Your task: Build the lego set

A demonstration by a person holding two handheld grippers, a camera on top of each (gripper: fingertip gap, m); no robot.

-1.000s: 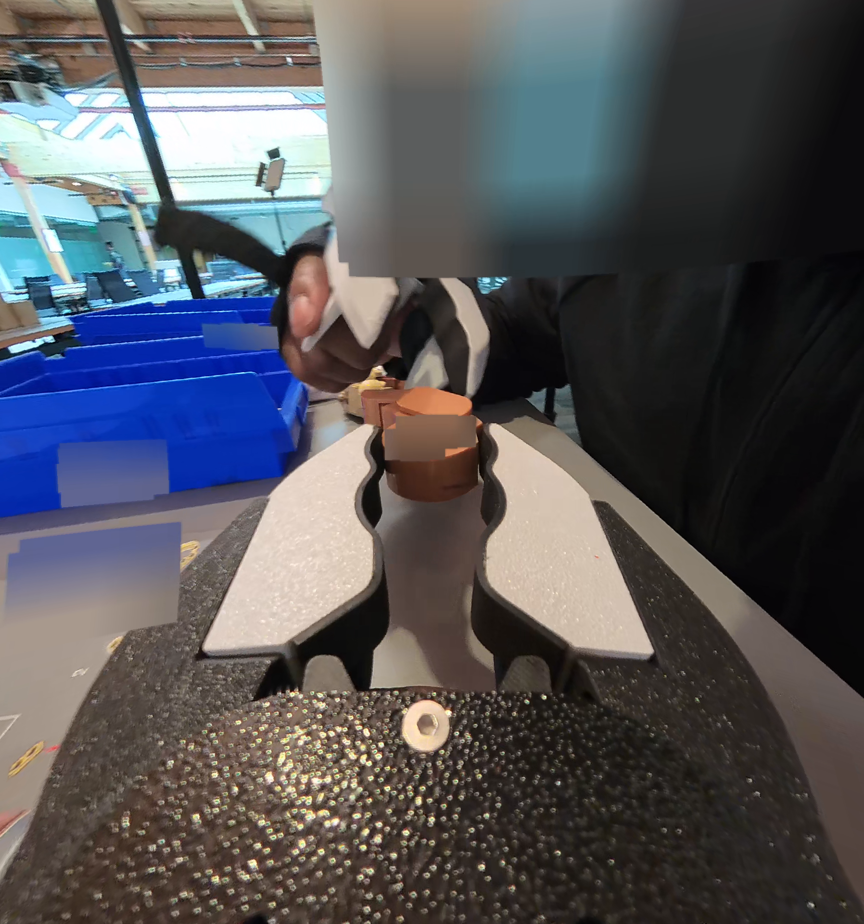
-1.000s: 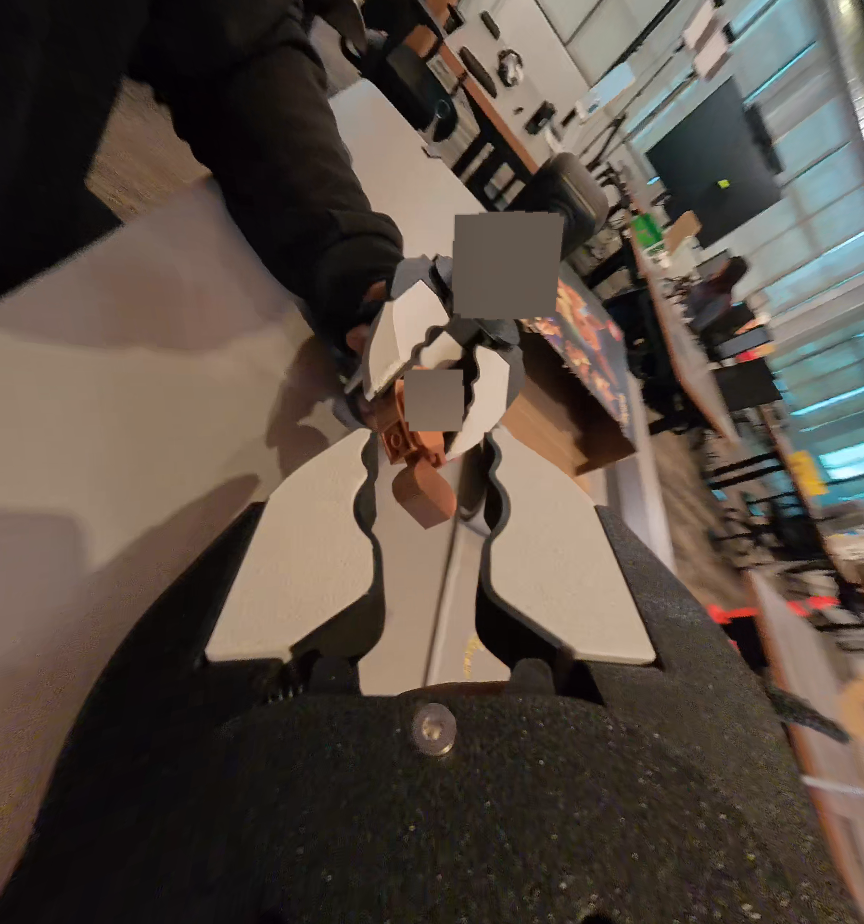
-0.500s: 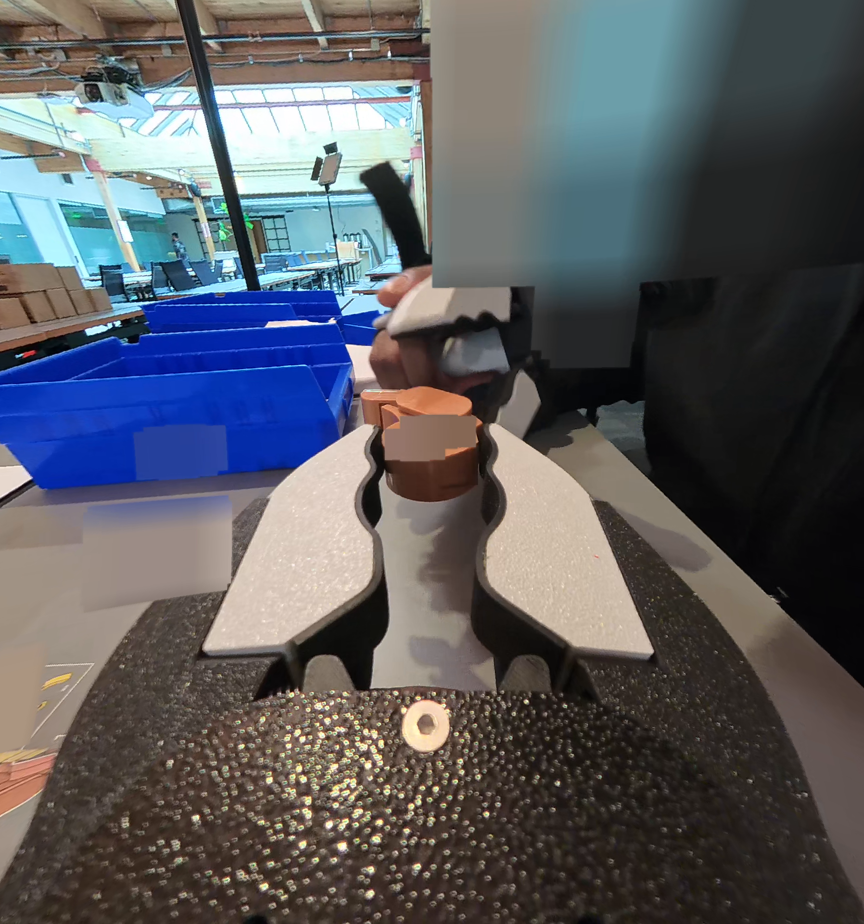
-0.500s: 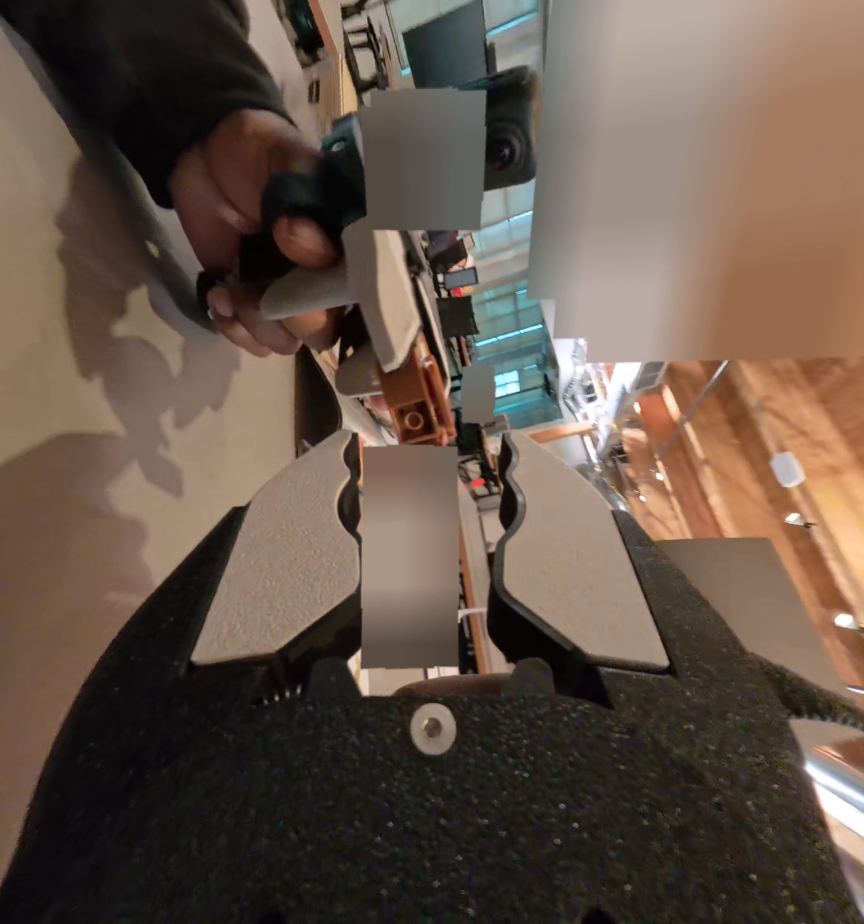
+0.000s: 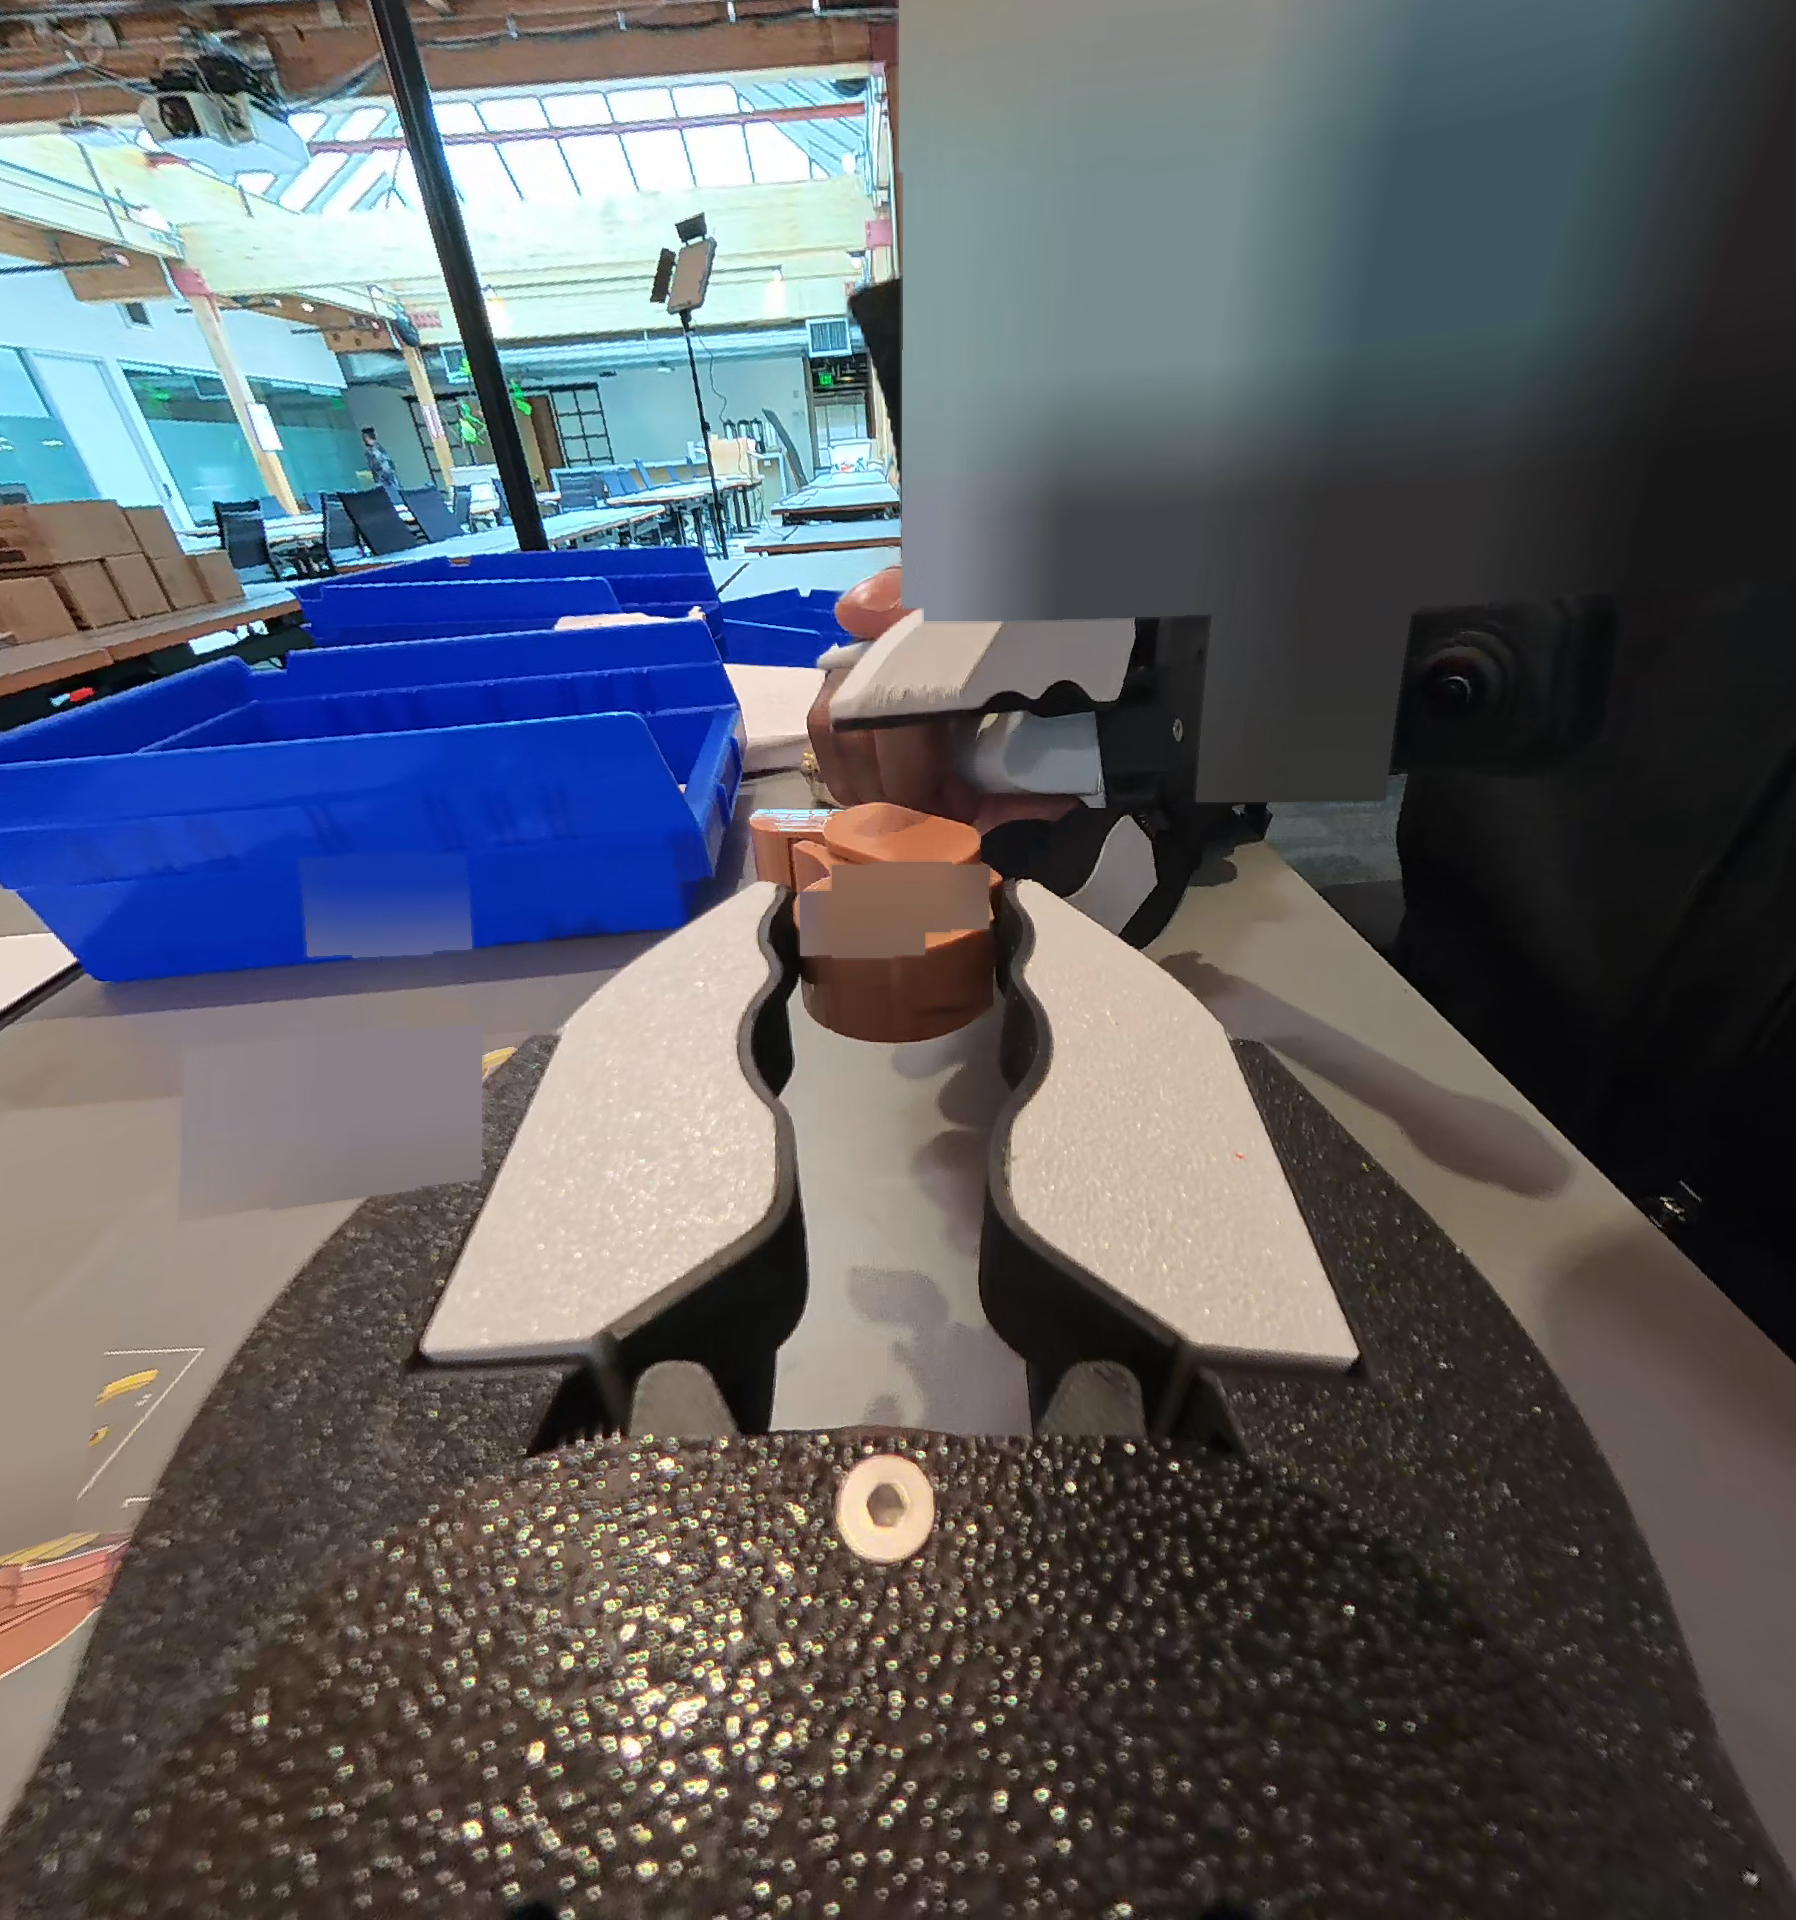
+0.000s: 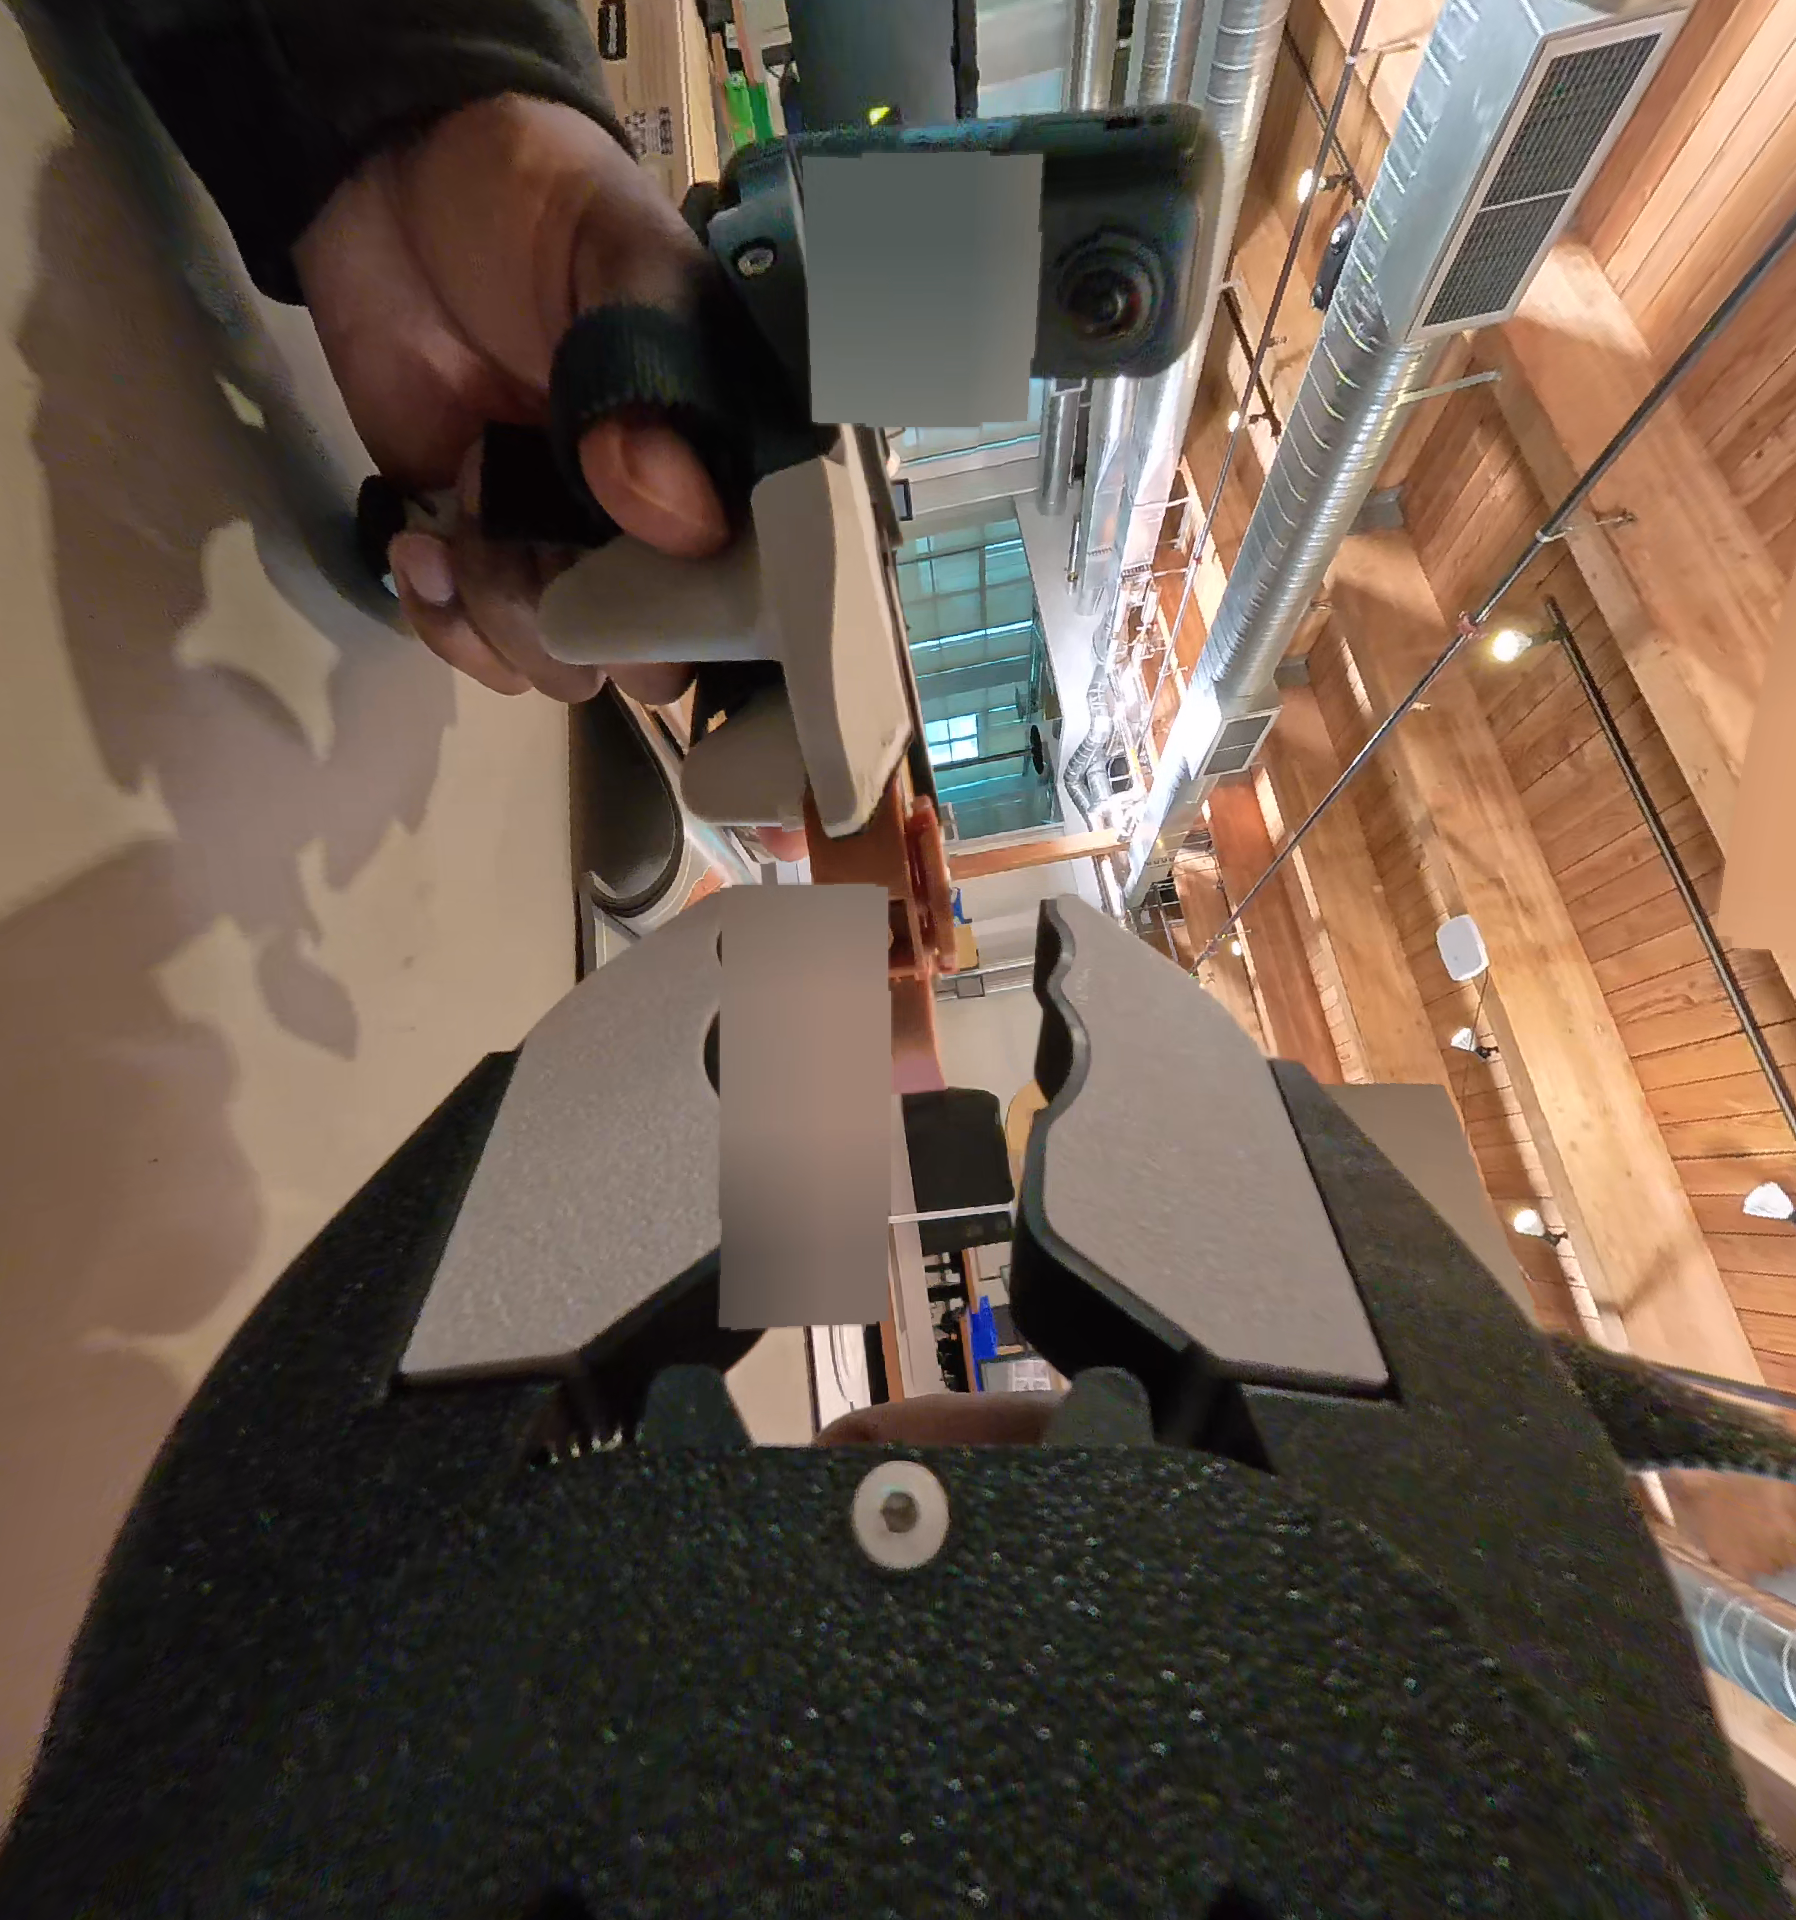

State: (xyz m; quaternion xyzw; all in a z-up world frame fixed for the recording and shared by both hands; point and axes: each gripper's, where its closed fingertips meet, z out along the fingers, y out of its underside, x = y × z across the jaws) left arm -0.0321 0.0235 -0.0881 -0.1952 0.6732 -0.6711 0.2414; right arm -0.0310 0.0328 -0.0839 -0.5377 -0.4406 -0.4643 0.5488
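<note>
One reddish-brown plastic piece [image 5: 899, 961], rounded like a stacked cylinder with a flatter brick part behind it, sits clamped between the tips of the left gripper [image 5: 896, 935]; both grey textured fingers [image 5: 665, 1091] press on its sides, so the jaws stand narrow and hold it just above the grey desk [image 5: 1393, 1039]. A blurred patch covers part of its front. Just beyond the piece, on its far right, hangs the right gripper [image 5: 987, 707], turned on its side with a hand [image 5: 873, 748] wrapped about its handle; its fingers point left and stand apart with only air showing between them.

From the right wrist view the same brown piece [image 6: 920, 894] shows edge-on, gripped at its far end by the left gripper's grey fingers [image 6: 832, 665], while the right gripper [image 6: 883, 997] has its jaws wide: the right-hand finger [image 6: 1164, 1143] is plainly clear of the piece, and a blurred patch hides the space by the left-hand one. A hand [image 6: 520, 436] with a black strap over one finger holds the left gripper, whose black camera block [image 6: 1102, 239] faces this way.

On the near left of the desk stand two blue plastic bins [image 5: 354, 790], one behind the other, the nearer one just beside the left jaws. Cardboard boxes [image 5: 52, 571] lie farther left, and a black pole [image 5: 458, 291] rises behind the bins
</note>
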